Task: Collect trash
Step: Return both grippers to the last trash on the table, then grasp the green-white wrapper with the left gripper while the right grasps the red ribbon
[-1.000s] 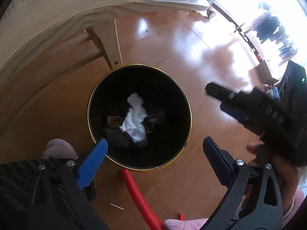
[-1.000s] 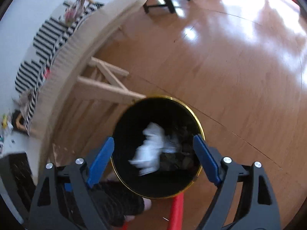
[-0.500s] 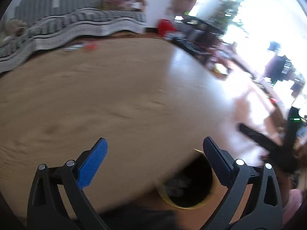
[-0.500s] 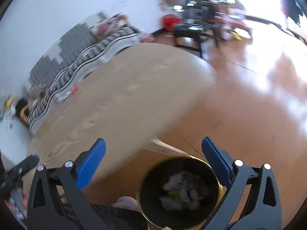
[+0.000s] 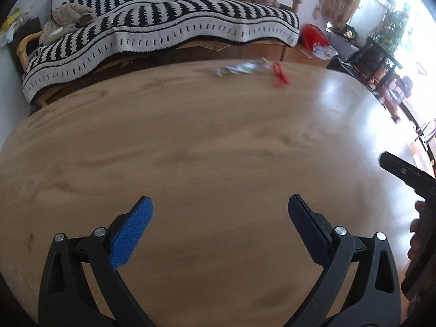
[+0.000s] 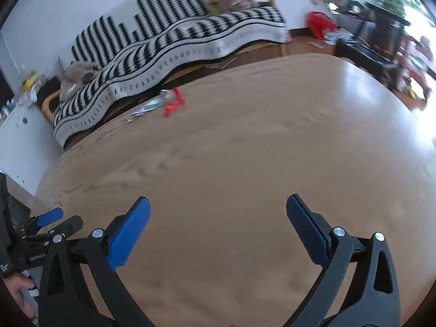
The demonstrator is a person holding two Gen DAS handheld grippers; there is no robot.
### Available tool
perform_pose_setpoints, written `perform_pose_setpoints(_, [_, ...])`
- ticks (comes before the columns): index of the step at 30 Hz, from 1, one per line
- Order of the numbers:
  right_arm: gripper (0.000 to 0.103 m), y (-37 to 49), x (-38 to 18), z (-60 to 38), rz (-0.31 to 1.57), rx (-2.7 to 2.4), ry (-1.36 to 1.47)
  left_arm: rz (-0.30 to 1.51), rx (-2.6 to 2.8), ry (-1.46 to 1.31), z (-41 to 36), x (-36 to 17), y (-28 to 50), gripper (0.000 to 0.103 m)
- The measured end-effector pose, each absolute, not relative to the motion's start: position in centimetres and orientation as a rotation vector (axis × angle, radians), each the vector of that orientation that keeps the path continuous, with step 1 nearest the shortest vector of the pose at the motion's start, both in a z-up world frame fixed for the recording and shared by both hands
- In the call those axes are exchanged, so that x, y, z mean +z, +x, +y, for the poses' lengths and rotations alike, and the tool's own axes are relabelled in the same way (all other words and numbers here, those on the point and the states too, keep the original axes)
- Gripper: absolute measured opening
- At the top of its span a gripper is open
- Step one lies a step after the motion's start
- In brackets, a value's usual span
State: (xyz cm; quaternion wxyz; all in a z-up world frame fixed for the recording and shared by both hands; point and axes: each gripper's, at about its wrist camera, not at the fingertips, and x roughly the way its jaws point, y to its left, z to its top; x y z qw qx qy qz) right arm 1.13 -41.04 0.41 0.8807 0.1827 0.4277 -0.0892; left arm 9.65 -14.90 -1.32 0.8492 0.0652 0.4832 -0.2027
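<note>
Both grippers hover over a round wooden table [image 5: 204, 150], which also shows in the right wrist view [image 6: 245, 163]. My left gripper [image 5: 218, 212] is open and empty. My right gripper [image 6: 216, 212] is open and empty. At the table's far edge lie a crumpled silvery wrapper [image 5: 239, 68] and a red scrap [image 5: 280, 75]. The right wrist view shows the wrapper [image 6: 148, 107] and the red scrap [image 6: 174, 102] too. The right gripper's tip [image 5: 403, 170] shows at the right of the left wrist view. The left gripper [image 6: 46, 222] shows at the lower left of the right wrist view.
A sofa with a black-and-white striped blanket [image 5: 163, 21] stands behind the table, with a plush toy [image 5: 68, 17] on its left end. A red bag [image 5: 313, 34] and dark furniture [image 6: 381, 27] stand at the right. The trash bin is out of view.
Both grippers have swung up from above the black bin on the floor to over the tabletop. The bin has dropped out of view. Both stay open.
</note>
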Motion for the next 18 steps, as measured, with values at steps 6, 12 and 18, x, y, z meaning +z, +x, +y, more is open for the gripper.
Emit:
perform_pose_setpoints(6, [0.097, 12.4, -0.8, -40.9, 0.929, -0.180, 0.341, 1.001, -0.442, 0.197, -17.7, -2.4, 17.4, 0.097])
perform_pose_setpoints(12, [0.097, 21.3, -3.0, -40.9, 0.978, -0.238, 0.223, 1.030, -0.508, 0.255, -22.5, -4.4, 25.2, 0.097])
perform_pose_setpoints(18, [0.096, 22.6, -5.0, -41.9, 0.959, -0.251, 0.134, 0.933, -0.660, 0.377, -26.4, -5.6, 27.3, 0.097])
